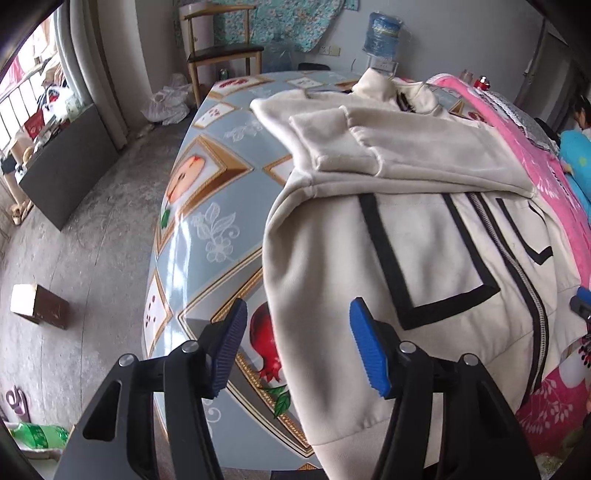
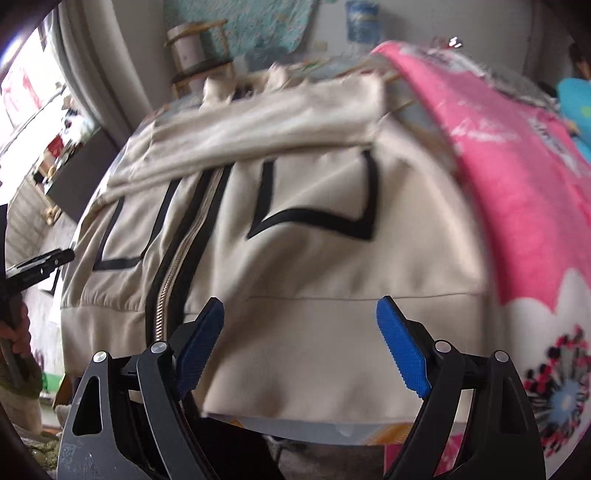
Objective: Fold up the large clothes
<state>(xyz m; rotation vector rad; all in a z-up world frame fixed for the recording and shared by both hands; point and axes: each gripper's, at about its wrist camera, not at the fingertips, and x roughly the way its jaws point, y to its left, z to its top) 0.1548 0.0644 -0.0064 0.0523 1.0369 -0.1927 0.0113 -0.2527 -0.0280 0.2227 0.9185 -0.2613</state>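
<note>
Table: my table [image 1: 207, 236] carries a glossy blue-grey cloth printed with gold frames and pomegranates; its far end is hidden under fabric.
Jacket: the cream jacket [image 1: 436, 258] lies across the table in front of both my tongs, soft fleece with black outlined trim and a metal zipper [image 1: 517, 266] down the middle, sleeves folded over its upper half; the hem runs past the bottom edge in my left view.
Blanket: a pink blanket [image 2: 517, 177] with a white flower print sits just beside the jacket, cut off at the right.
Blur: my right view is smeared at the top, so the collar and far wall are hard to read.
Left tongs: my left gripper [image 1: 297, 350] is spread wide, pinching nothing, at the jacket's left edge.
Right tongs: my right gripper [image 2: 301, 347] is spread wide too, pads [image 2: 402, 350] above the hem band.
Bottle: a blue water jug [image 1: 382, 33] stands by the back wall; I cannot tell what is in it.
</note>
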